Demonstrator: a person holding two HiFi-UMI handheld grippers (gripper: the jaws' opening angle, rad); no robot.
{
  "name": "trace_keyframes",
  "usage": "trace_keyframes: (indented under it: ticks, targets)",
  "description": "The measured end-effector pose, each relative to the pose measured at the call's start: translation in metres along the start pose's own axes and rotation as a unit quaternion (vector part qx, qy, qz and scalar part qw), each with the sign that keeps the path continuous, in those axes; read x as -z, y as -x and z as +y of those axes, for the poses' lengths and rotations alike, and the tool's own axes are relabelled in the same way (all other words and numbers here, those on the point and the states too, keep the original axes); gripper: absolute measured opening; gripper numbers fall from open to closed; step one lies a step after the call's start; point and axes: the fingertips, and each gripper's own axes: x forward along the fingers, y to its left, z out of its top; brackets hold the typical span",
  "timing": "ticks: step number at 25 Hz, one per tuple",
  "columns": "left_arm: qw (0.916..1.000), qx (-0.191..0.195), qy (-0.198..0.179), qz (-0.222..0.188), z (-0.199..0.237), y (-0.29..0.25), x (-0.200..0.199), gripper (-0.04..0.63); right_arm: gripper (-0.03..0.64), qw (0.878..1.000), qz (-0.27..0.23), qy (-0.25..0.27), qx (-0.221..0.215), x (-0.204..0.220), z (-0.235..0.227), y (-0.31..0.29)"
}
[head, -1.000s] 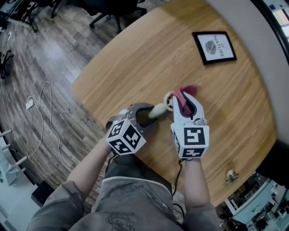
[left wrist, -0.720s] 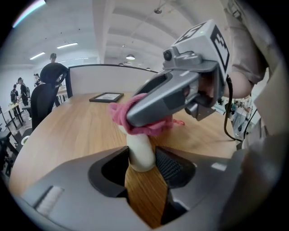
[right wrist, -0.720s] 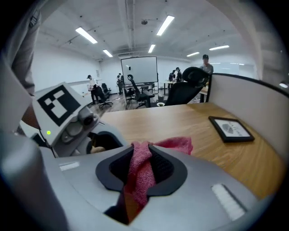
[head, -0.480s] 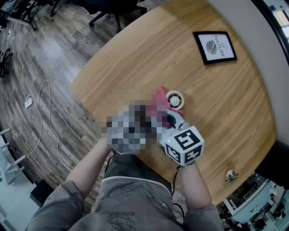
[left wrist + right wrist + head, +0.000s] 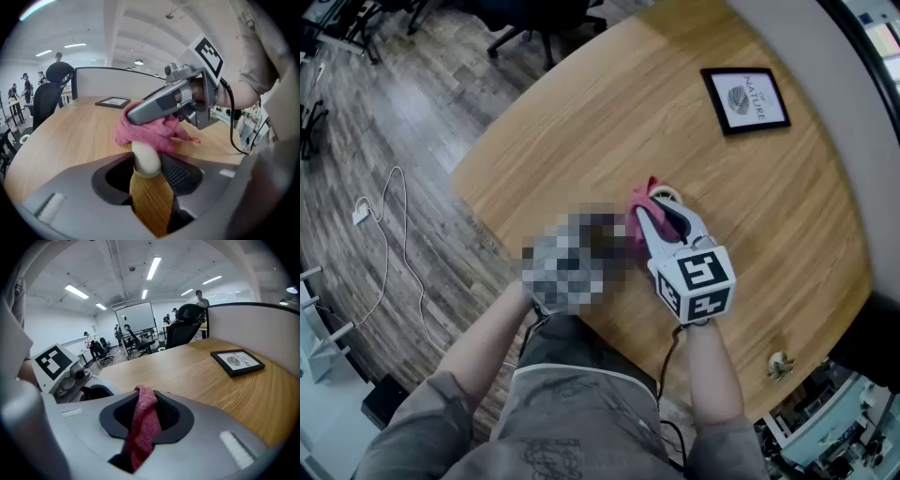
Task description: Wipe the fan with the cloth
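A small cream fan lies on the round wooden table [image 5: 581,122]. Only the rim of its head [image 5: 668,193] shows past the pink cloth [image 5: 636,210]. My left gripper [image 5: 147,161] is shut on the fan's cream handle [image 5: 146,158]; in the head view a blurred patch covers this gripper. My right gripper [image 5: 645,217] is shut on the cloth [image 5: 143,425], a fold of which stands between its jaws. In the left gripper view the cloth [image 5: 150,133] lies over the fan just beyond the handle, with the right gripper [image 5: 164,103] on top of it.
A black-framed picture [image 5: 746,98] lies flat at the table's far right. A small object [image 5: 781,364] sits by the near right edge. Office chairs [image 5: 534,23] stand beyond the table, and a white cable [image 5: 394,234] trails over the wood floor at the left.
The right gripper carried the cloth from the right side of the fan's head leftward across it, drew back toward me, then pushed forward again. The fan's head is now mostly covered.
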Motion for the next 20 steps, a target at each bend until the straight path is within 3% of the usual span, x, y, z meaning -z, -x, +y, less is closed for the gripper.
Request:
trace_keyframes:
  ticks: [2,5,10,18,20]
  targets:
    - [1.0,0.003,0.006,-0.002,0.0,0.0,-0.001,0.183,0.072,0.999,-0.018,-0.019,0.034,-0.005,-0.015,0.006]
    - [1.0,0.002,0.003,-0.003,0.001,-0.001,-0.002,0.183,0.071,0.992,-0.04,-0.034,0.119,-0.008,-0.054,0.021]
    - [0.9998,0.006,0.017,0.001,0.002,0.0,0.0,0.184,0.071,0.978,-0.03,-0.034,0.201,-0.007,-0.097,0.052]
    - [0.9948,-0.019,0.1,0.004,0.023,0.022,0.006,0.195,0.071,0.973,-0.081,-0.045,0.212,-0.034,-0.093,0.112]
    - [0.9935,-0.023,0.112,0.001,0.024,0.032,0.005,0.23,0.071,0.971,-0.107,-0.046,0.211,-0.048,-0.08,0.128]
